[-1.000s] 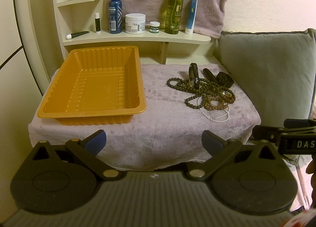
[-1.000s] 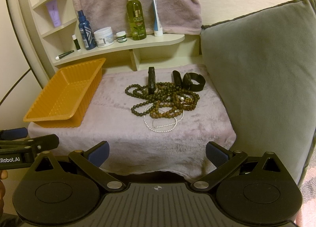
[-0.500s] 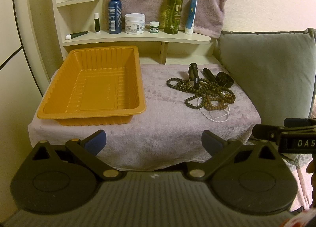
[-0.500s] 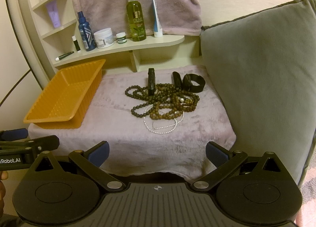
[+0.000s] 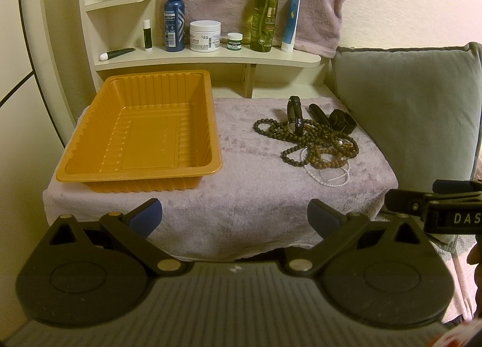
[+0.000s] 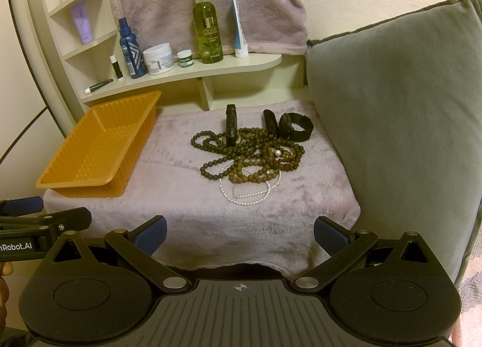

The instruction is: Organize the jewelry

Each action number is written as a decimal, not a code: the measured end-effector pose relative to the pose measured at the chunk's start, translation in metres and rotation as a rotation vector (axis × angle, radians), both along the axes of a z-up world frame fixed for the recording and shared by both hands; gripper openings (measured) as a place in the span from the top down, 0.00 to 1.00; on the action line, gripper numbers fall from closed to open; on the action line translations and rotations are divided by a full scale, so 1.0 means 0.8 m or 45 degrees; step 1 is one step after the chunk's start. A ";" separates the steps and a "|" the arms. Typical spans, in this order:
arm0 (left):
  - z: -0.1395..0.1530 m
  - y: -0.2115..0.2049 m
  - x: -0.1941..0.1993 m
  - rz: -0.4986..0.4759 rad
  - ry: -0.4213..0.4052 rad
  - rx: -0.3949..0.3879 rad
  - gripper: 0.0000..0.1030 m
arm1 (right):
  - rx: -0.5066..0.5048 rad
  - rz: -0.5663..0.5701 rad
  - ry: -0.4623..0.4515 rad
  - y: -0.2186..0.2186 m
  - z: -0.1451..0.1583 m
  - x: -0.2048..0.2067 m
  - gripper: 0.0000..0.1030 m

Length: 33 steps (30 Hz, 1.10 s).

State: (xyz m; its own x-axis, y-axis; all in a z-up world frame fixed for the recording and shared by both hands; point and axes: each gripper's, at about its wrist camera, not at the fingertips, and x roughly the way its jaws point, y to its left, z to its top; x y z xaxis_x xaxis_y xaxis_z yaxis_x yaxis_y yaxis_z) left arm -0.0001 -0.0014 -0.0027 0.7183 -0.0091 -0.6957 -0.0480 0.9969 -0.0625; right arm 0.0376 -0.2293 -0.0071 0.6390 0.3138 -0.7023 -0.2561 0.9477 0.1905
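A heap of jewelry lies on the right half of a plush lilac cloth [image 5: 247, 172] [image 6: 186, 196]: dark and brown bead strings [image 5: 319, 145] [image 6: 253, 157], a white pearl strand [image 5: 331, 176] [image 6: 241, 193], and black bands [image 5: 342, 121] [image 6: 296, 127]. An orange plastic tray [image 5: 141, 133] [image 6: 96, 151], with nothing in it, sits on the left half. My left gripper [image 5: 235, 217] hangs open before the cloth's front edge, facing the tray. My right gripper [image 6: 241, 234] is open too, short of the front edge, in line with the heap.
A cream shelf [image 5: 211, 59] [image 6: 186, 75] behind the cloth carries bottles, jars and tubes, with a lilac towel [image 6: 205, 0] hanging above it. A grey cushion [image 5: 406, 105] [image 6: 391, 121] stands close along the cloth's right side.
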 end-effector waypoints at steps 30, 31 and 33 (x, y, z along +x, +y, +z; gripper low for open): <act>0.003 0.002 0.000 0.023 -0.009 -0.023 0.01 | 0.003 0.002 -0.003 0.000 0.000 0.000 0.00; 0.004 0.006 0.000 0.030 -0.012 -0.037 0.01 | 0.003 0.003 -0.004 0.000 0.000 0.000 0.00; 0.009 0.018 0.002 0.051 -0.024 -0.072 0.01 | 0.000 0.013 -0.010 -0.001 0.005 0.002 0.00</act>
State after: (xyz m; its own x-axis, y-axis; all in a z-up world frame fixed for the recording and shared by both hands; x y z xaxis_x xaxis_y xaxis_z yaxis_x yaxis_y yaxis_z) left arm 0.0012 0.0131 0.0041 0.7317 -0.0191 -0.6813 -0.0860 0.9890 -0.1201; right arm 0.0396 -0.2299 -0.0034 0.6411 0.3202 -0.6975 -0.2672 0.9451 0.1882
